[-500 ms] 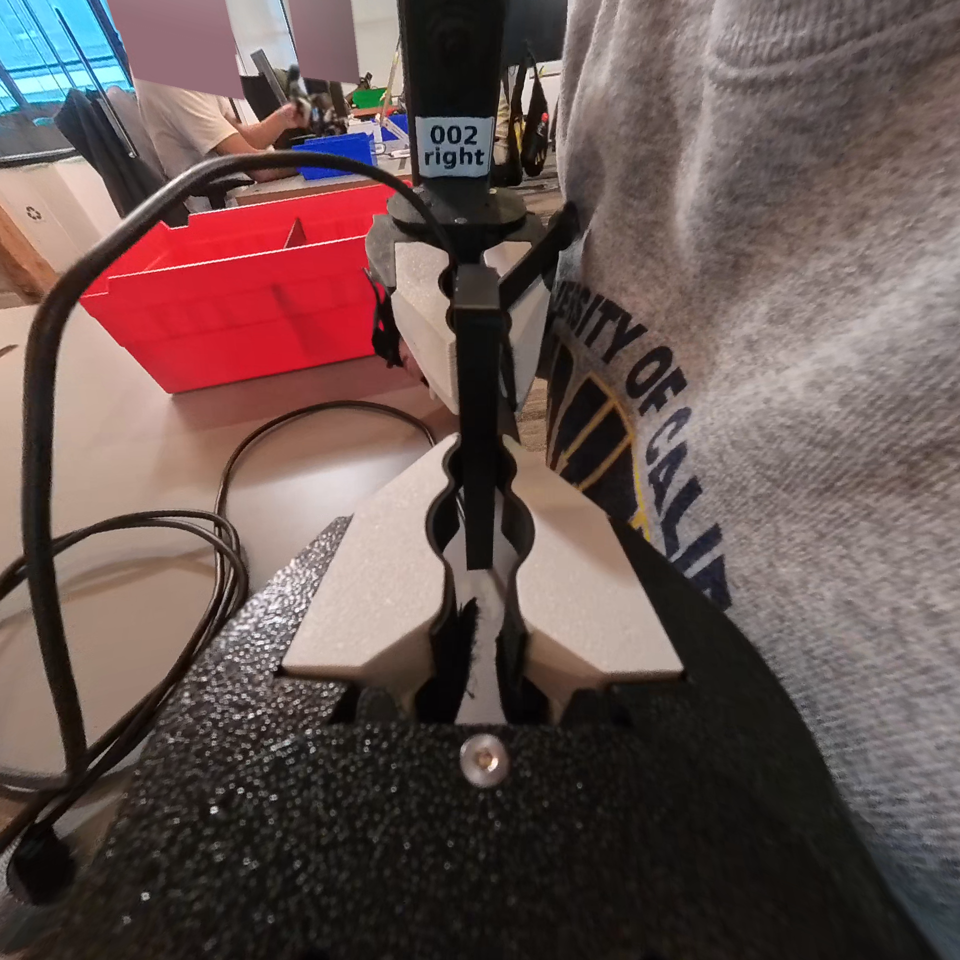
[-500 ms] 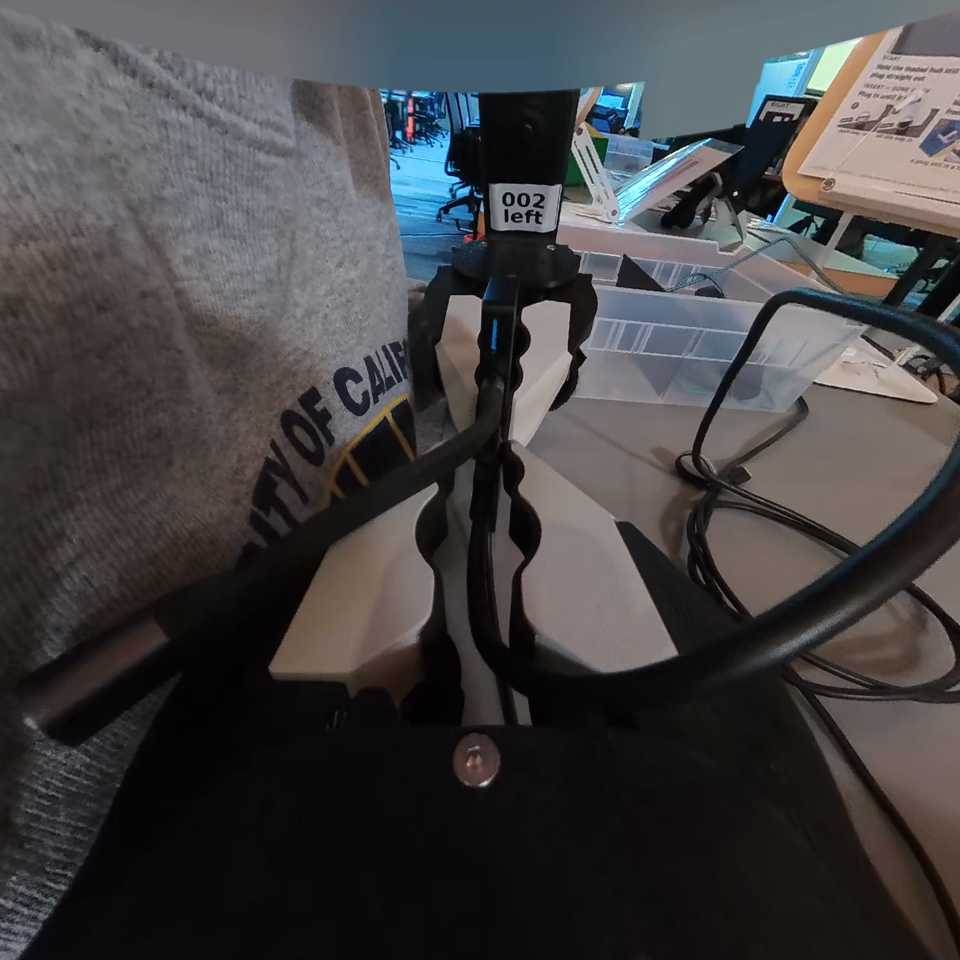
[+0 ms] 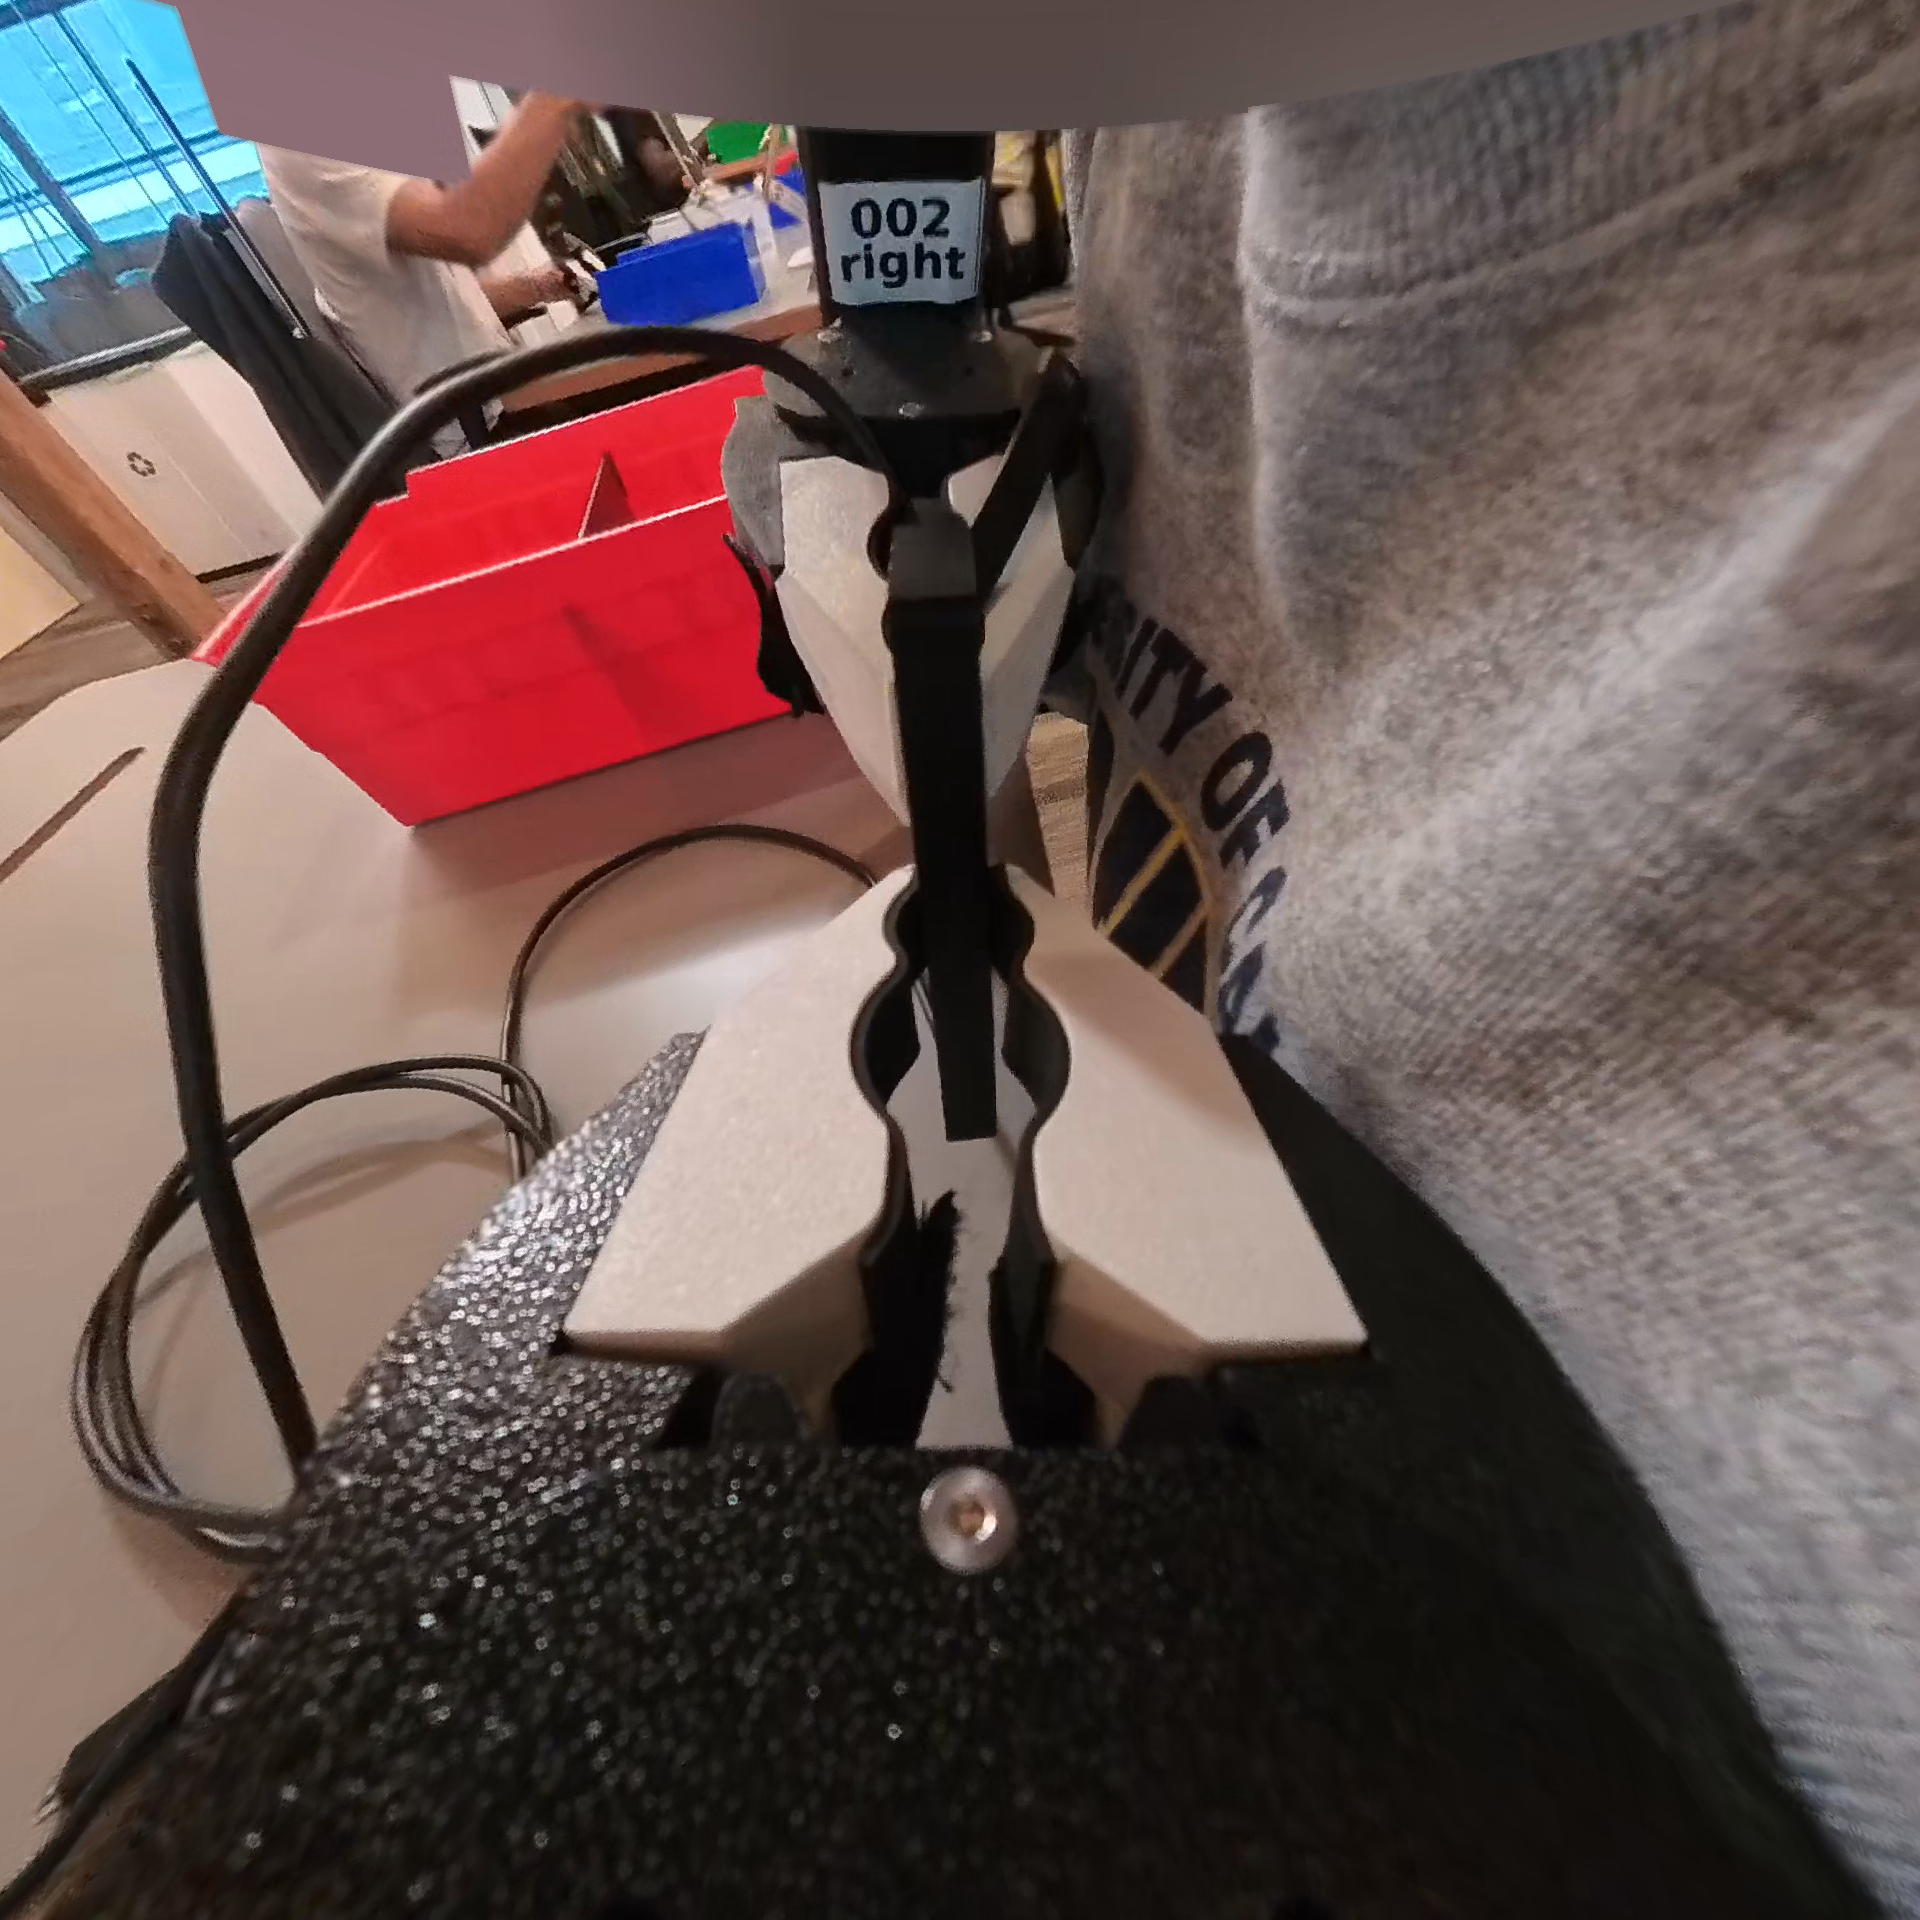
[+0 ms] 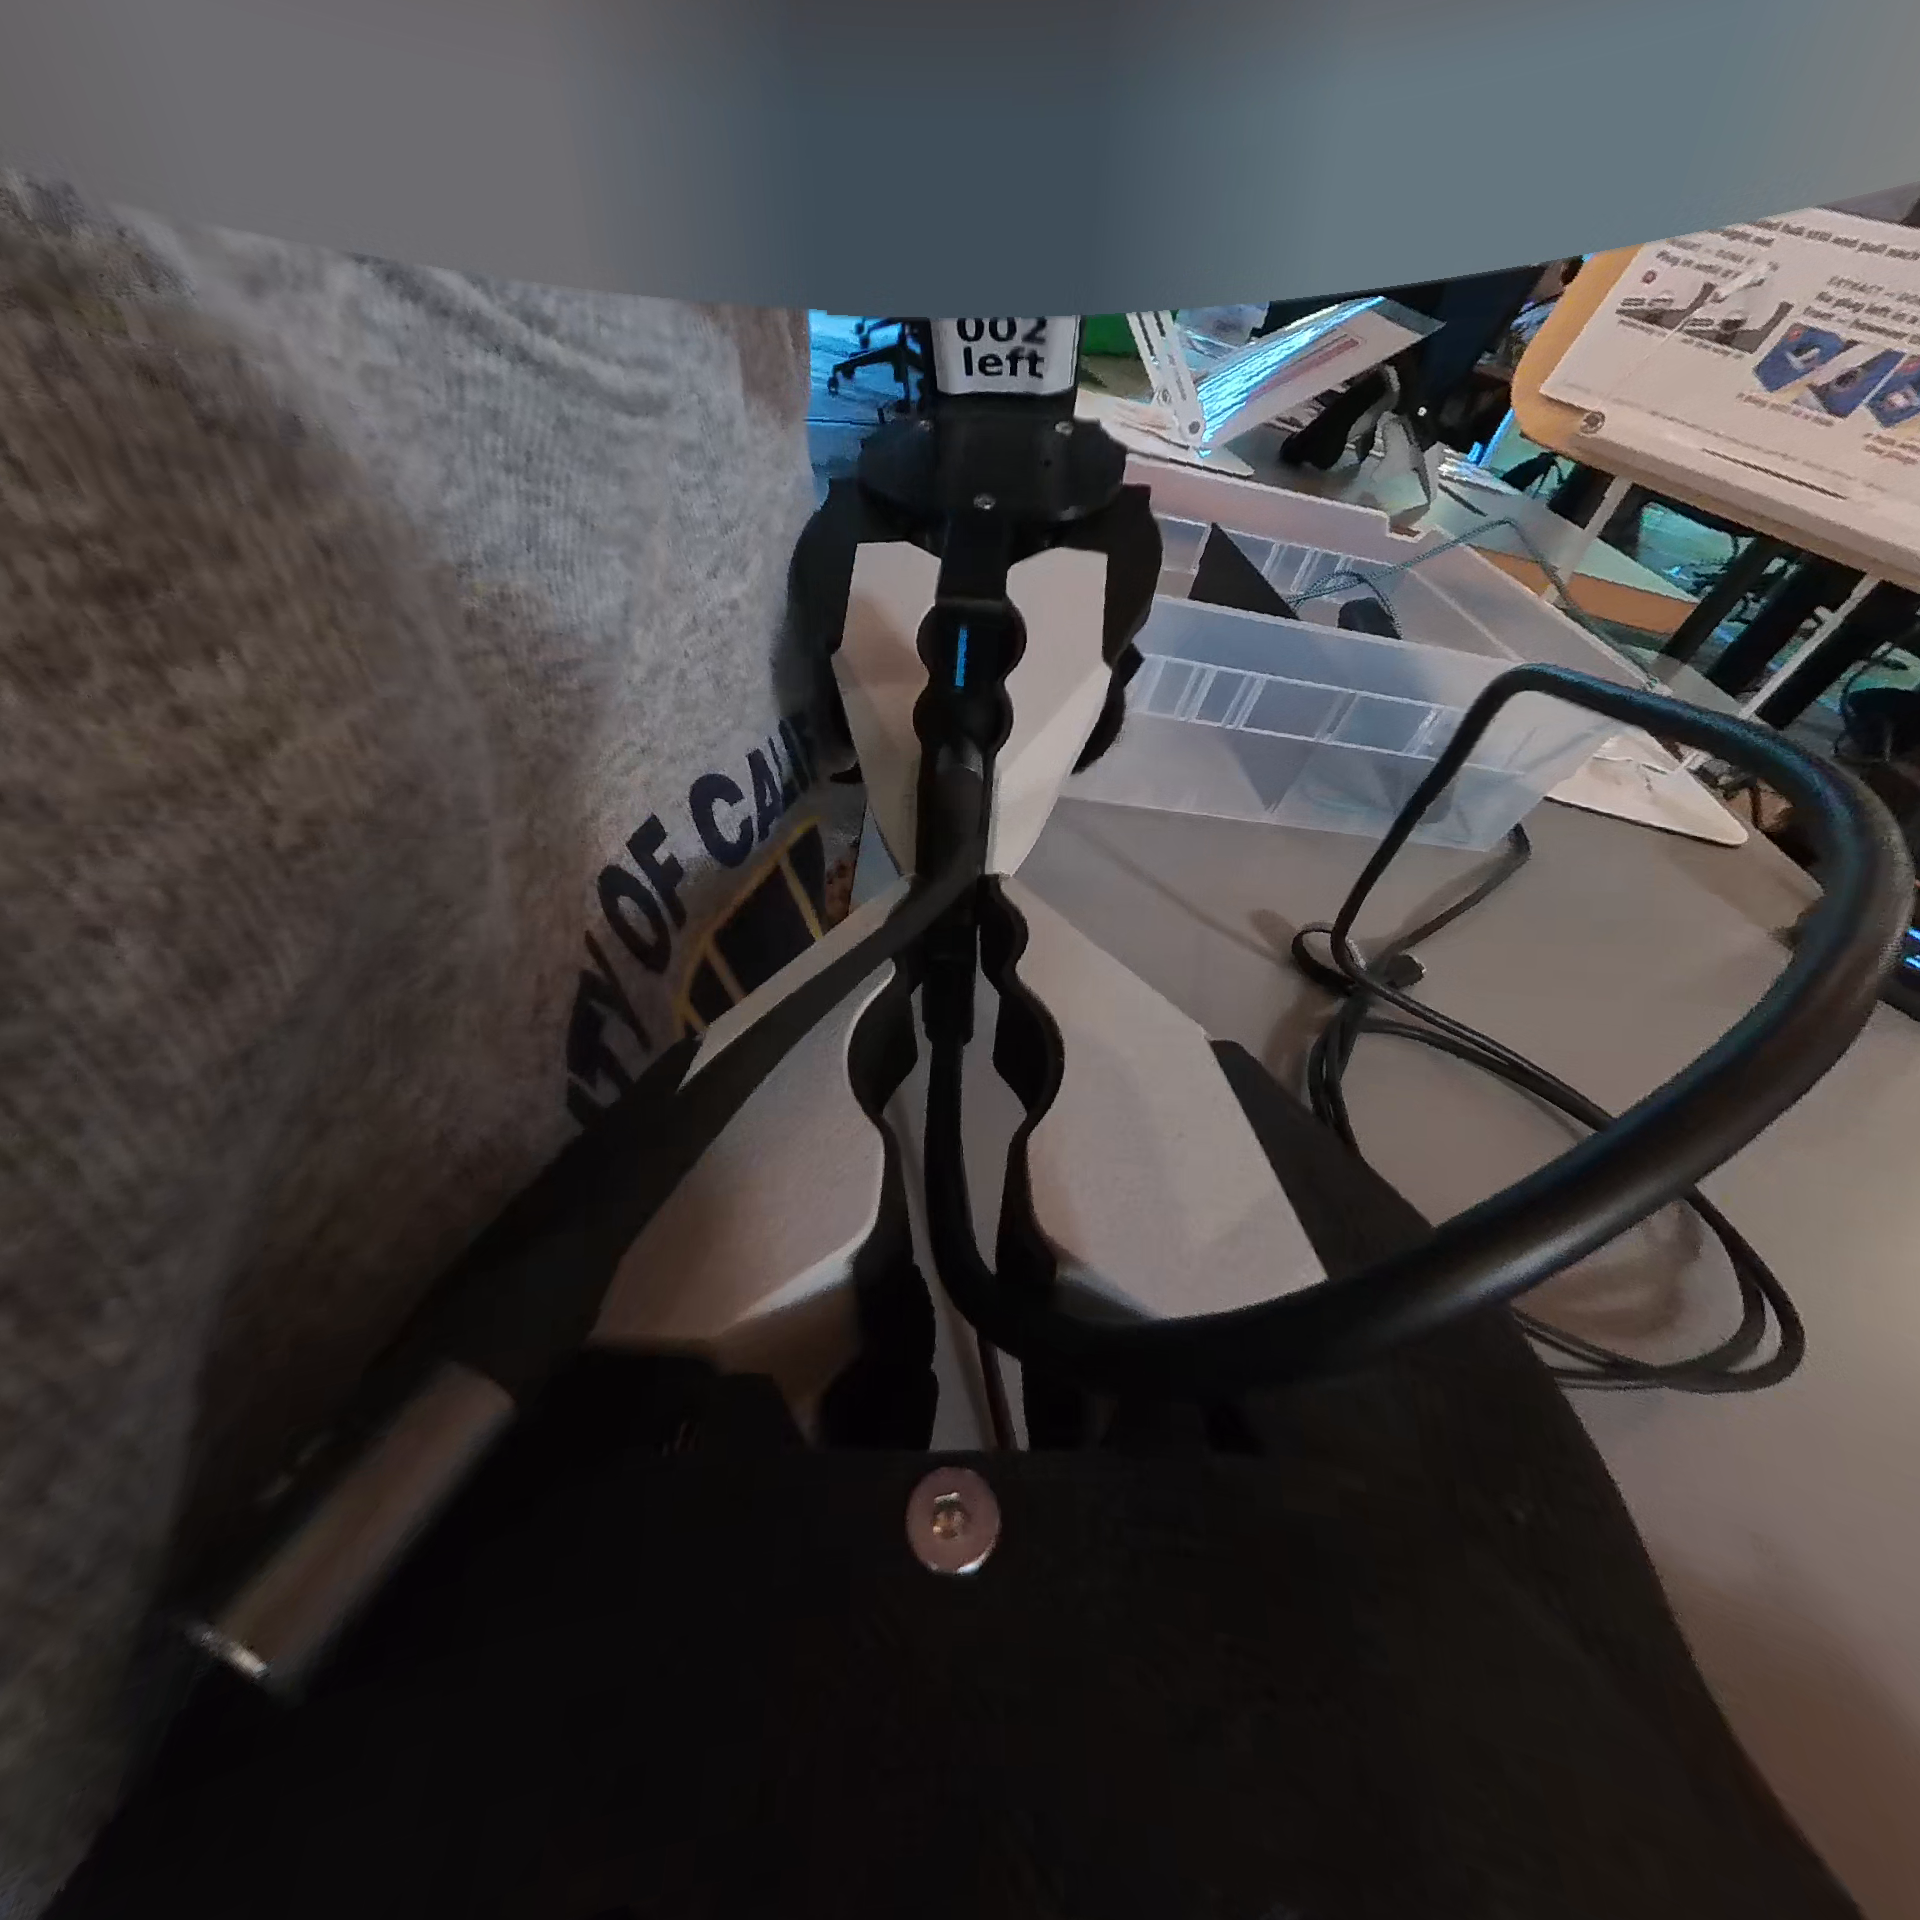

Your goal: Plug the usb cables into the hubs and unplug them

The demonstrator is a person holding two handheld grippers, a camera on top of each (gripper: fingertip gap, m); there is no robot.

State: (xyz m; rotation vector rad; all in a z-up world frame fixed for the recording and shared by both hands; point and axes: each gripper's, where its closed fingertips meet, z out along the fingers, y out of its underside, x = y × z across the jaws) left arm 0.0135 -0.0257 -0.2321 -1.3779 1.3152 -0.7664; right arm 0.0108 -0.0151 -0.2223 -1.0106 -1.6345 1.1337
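In the left wrist view my left gripper (image 3: 956, 914) is shut on a slim black USB hub (image 3: 940, 748) that points straight ahead. The right gripper (image 3: 925, 520) faces it, shut on the black cable plug at the hub's far end. I cannot tell how deep the plug sits. Its cable (image 3: 197, 831) arches up and to the left. In the right wrist view my right gripper (image 4: 961, 914) is shut on the plug (image 4: 951, 997), with the cable (image 4: 1766, 1039) looping right. The left gripper (image 4: 966, 665) grips the hub beyond it. A silver USB plug (image 4: 353, 1538) hangs at lower left.
A person's grey sweatshirt (image 3: 1507, 831) is close beside both grippers. A red bin (image 3: 520, 644) and a clear bin (image 4: 1351, 707) stand on the beige table (image 3: 364, 935). Loose black cables coil on the table (image 3: 208, 1195) (image 4: 1558, 1143). A person works at a far desk. Left and right tips are no more than a few centimetres apart.
Both grippers stay shut and facing each other on the hub and plug. The pair has shifted slightly in view. The person in the background has raised an arm.
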